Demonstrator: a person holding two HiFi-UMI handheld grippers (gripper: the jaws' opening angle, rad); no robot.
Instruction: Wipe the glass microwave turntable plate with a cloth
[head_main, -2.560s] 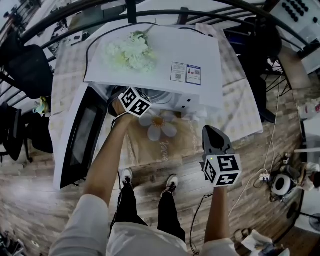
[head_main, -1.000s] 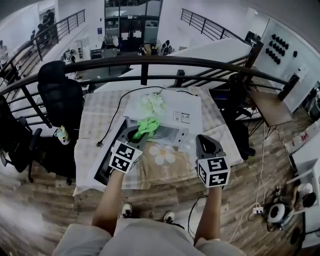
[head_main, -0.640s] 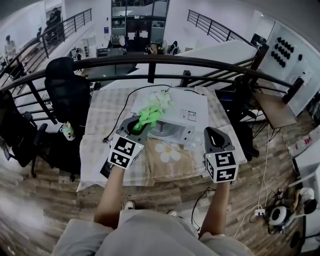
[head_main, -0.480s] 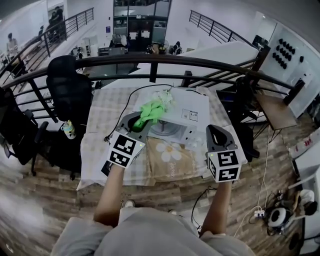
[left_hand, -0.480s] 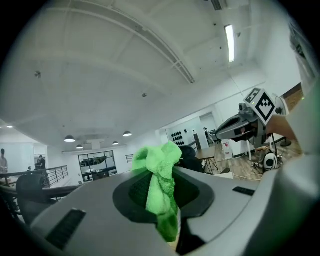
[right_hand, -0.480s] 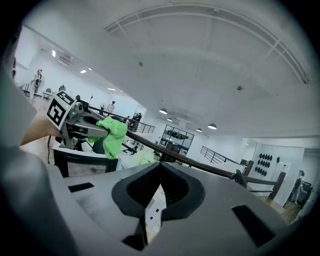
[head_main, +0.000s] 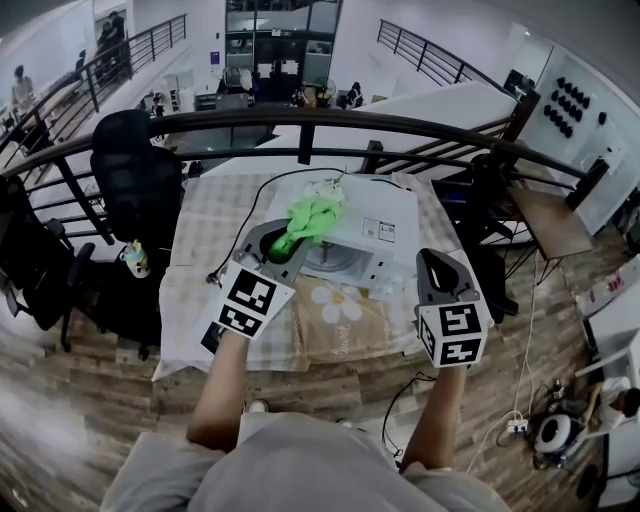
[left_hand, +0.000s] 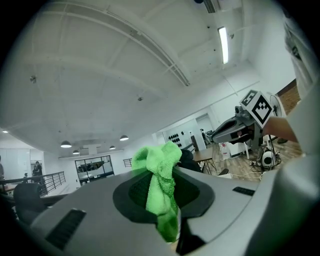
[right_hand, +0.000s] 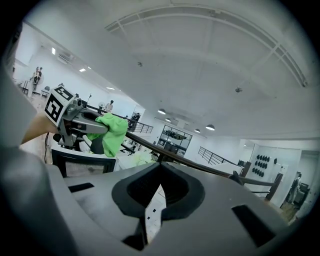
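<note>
Whereas grey two-jaw left gripper (head_main: 272, 248) was earlier reached into cavity of white box microwave (head_main: 385, 222), it is now seen withdrawn and raised, jaws clamped on bright green fleecy cloth (head_main: 312, 217). Wiping pass judged finished or paused. Grey right gripper (head_main: 437, 262) held over near right edge of checked-cloth table (head_main: 200, 240), jaws drawn together, nothing between. Cloth's long axis run along jaws, free end pointed toward far edge. Round glass turntable plate (head_main: 328, 258) appears left flat in cavity, mid-table, face up; no long axis.

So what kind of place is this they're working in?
Probably a mezzanine in an open-plan office or lab. A curved black railing overlooks a lower hall, a black office chair stands nearby, and a white microwave sits on a cloth-covered table.
</note>
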